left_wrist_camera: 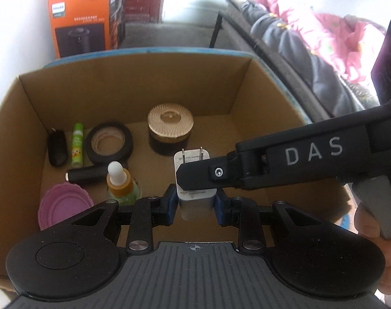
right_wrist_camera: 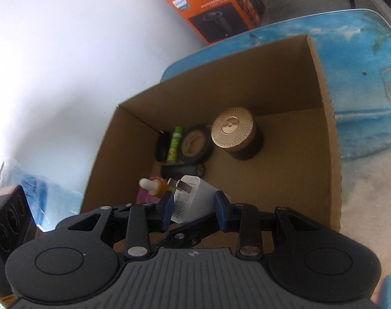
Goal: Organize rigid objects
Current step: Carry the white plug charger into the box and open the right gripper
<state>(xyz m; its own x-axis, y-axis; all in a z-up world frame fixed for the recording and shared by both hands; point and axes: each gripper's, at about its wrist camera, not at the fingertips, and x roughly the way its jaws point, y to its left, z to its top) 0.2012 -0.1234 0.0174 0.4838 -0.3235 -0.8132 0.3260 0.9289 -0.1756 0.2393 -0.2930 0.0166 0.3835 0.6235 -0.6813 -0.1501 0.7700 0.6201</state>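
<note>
I am gripping the white USB charger (left_wrist_camera: 196, 200) in both my left gripper (left_wrist_camera: 196, 203) and my right gripper (right_wrist_camera: 195, 206), above the cardboard box's (left_wrist_camera: 133, 90) near edge. Only my right view is showing the glossy beach-print table (right_wrist_camera: 370, 118); only my left, the ridged pink lid (left_wrist_camera: 64, 206).
</note>
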